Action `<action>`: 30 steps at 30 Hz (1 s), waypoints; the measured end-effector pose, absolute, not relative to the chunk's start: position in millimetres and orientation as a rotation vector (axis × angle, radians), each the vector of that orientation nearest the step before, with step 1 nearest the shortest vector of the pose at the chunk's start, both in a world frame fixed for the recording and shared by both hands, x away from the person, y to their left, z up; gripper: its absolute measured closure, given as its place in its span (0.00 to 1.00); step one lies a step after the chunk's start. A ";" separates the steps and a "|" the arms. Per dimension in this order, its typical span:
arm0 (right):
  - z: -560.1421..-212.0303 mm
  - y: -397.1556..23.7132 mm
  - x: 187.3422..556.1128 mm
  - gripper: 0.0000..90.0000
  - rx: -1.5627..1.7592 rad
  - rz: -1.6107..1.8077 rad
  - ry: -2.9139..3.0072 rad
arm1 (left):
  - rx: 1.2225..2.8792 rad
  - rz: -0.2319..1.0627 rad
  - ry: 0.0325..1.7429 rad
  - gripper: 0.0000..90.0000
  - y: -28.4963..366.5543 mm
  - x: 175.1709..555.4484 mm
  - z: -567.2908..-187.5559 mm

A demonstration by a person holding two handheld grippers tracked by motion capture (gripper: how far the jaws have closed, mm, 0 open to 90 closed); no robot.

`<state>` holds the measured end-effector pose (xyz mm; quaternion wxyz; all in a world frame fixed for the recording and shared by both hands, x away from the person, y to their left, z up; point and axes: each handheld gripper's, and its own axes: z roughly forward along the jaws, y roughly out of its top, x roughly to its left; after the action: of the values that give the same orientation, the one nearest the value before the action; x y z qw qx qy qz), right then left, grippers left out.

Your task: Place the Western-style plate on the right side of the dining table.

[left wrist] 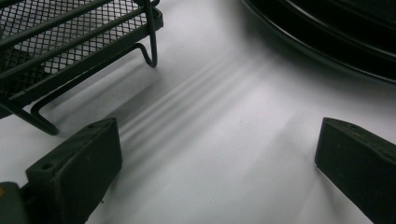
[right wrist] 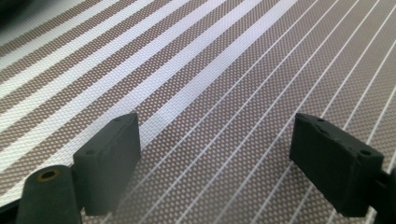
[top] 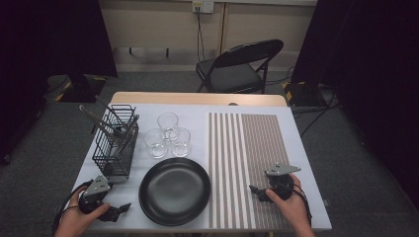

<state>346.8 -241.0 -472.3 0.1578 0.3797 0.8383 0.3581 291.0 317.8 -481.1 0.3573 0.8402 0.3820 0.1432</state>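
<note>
My left gripper (top: 121,209) rests low on the white table near the front left corner, jaws wide apart and pointing right toward the black plate (top: 174,190). In the left gripper view the left gripper (left wrist: 219,163) holds nothing between its pads, with the wire basket (left wrist: 70,42) at upper left and the plate's rim (left wrist: 327,42) at upper right. My right gripper (top: 255,191) lies on the striped placemat (top: 247,148) at front right, open and empty. In the right gripper view the right gripper (right wrist: 215,158) spans bare striped weave (right wrist: 210,70).
A black wire basket (top: 116,143) with utensils stands at the left. Three clear glasses (top: 168,136) cluster behind the plate. A folding chair (top: 237,66) stands beyond the table's far edge. Dark curtains hang at both sides.
</note>
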 end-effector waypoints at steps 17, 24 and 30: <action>-461.3 -238.8 346.2 0.17 0.997 1.062 2.430 | 2.128 0.328 0.917 0.18 309.6 289.0 -466.0; -457.8 -237.4 348.7 0.18 1.001 1.097 2.424 | 2.101 0.278 0.905 0.18 306.2 284.8 -457.4; -454.1 -234.3 350.0 0.19 0.995 1.113 2.424 | 2.072 0.264 0.909 0.18 302.6 283.5 -450.9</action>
<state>350.0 -234.3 -454.1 0.1469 0.3458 0.8422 0.3867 283.5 302.6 -450.9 0.4185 0.8261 0.3625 0.1054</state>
